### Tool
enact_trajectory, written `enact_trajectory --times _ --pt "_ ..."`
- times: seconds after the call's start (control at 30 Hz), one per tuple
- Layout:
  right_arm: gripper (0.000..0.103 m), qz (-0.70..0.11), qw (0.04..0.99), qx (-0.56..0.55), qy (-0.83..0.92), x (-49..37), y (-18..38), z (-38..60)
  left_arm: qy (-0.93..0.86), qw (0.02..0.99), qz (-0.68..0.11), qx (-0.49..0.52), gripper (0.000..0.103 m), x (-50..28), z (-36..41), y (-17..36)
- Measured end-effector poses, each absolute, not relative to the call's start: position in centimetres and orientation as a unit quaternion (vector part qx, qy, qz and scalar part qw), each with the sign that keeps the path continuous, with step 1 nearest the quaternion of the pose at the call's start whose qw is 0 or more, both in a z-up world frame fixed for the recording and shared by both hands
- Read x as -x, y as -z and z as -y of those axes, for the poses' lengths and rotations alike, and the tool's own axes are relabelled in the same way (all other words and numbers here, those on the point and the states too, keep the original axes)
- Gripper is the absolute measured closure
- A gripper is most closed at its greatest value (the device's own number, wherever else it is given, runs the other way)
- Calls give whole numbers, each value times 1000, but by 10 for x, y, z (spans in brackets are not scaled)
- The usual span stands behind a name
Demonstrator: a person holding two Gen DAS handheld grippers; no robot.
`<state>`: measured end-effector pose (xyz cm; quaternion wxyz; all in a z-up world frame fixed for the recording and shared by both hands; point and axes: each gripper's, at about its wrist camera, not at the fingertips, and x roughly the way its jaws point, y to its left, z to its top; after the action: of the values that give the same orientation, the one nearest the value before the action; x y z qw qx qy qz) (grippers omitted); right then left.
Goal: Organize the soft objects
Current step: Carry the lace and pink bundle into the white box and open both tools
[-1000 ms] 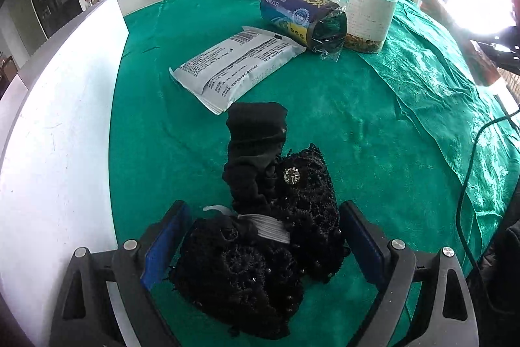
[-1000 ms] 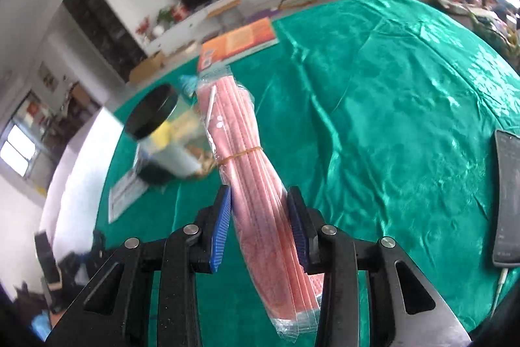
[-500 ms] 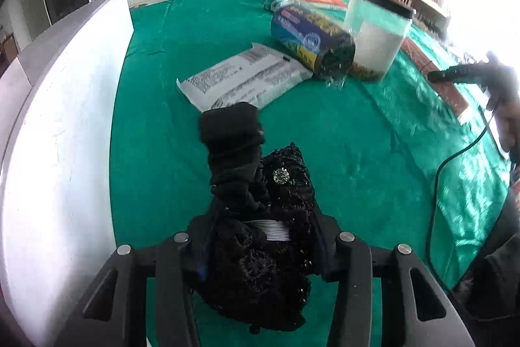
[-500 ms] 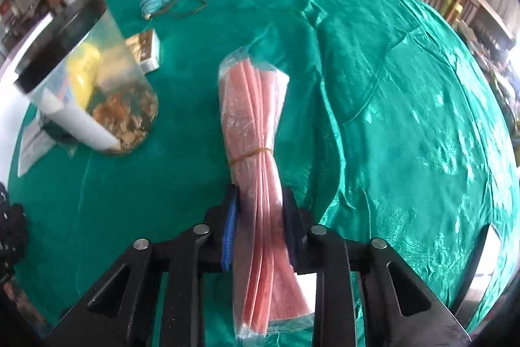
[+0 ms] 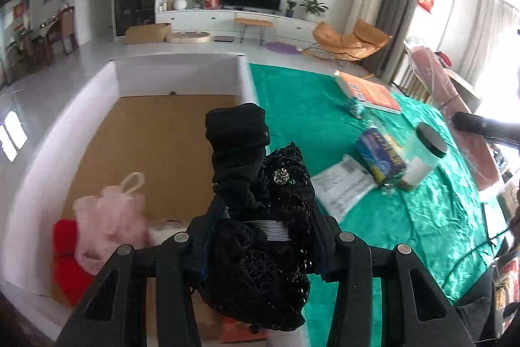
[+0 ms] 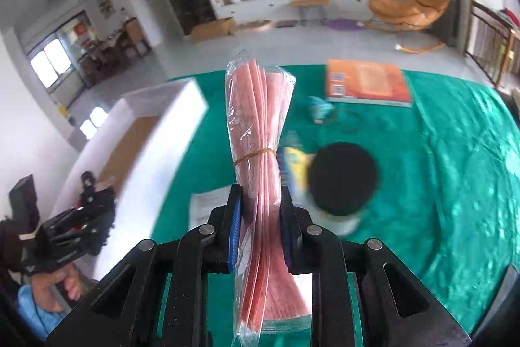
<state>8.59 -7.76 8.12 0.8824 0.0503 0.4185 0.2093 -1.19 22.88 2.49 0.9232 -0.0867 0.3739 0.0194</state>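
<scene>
The left gripper (image 5: 260,236) was clamped on a black beaded knit bundle (image 5: 263,210), its jaws pressed into the fabric from both sides. The bundle stood out forward along the fingers, its long axis running away from the camera and ending in a rolled black cuff. Just beyond and to the left lay the white-walled cardboard box (image 5: 242,77), its brown floor mostly bare. A pink bath pouf (image 5: 110,217) and a red soft item (image 5: 68,256) sat in its near left corner. The bundle hung over the box's right wall, so this hand appeared nearer to the drop.

The right gripper (image 6: 260,217) was closed on a pink plastic-wrapped bundle (image 6: 258,132) bound by a rubber band, gripped below the band. Its long axis pointed up and away along the fingers. The box (image 6: 182,106) lay to that gripper's left, across the green tablecloth (image 6: 455,152); reaching it would likely need a leftward carry.
</scene>
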Motion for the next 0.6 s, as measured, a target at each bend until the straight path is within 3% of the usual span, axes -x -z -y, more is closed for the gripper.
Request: enact_trajectory --times 0.13,0.17,0.2,0.23,0.27,0.4,0.6 --pt "79 -428 839 -61 -331 -72 -87 -37 -102 915 -380 85 52 35 -281 -22" --pt "73 -431 828 -62 -353 -69 -85 -63 -128 911 -384 78 47 38 -290 -21" --pt "67 -434 817 -70 -373 -67 -83 -86 -147 909 -384 72 31 41 -299 -18" --pt "47 -438 803 -88 -394 -67 -79 -105 -163 908 -379 69 12 43 -304 -17" --pt "25 -443 786 -111 -417 -67 -74 -120 -177 909 -371 68 5 47 -309 -16" --pt "26 -437 778 -124 -434 -63 -60 -131 -187 916 -347 75 5 54 -310 -16" --pt "26 -398 862 -23 -314 -52 -17 -30 -92 935 -330 96 5 46 -256 -20"
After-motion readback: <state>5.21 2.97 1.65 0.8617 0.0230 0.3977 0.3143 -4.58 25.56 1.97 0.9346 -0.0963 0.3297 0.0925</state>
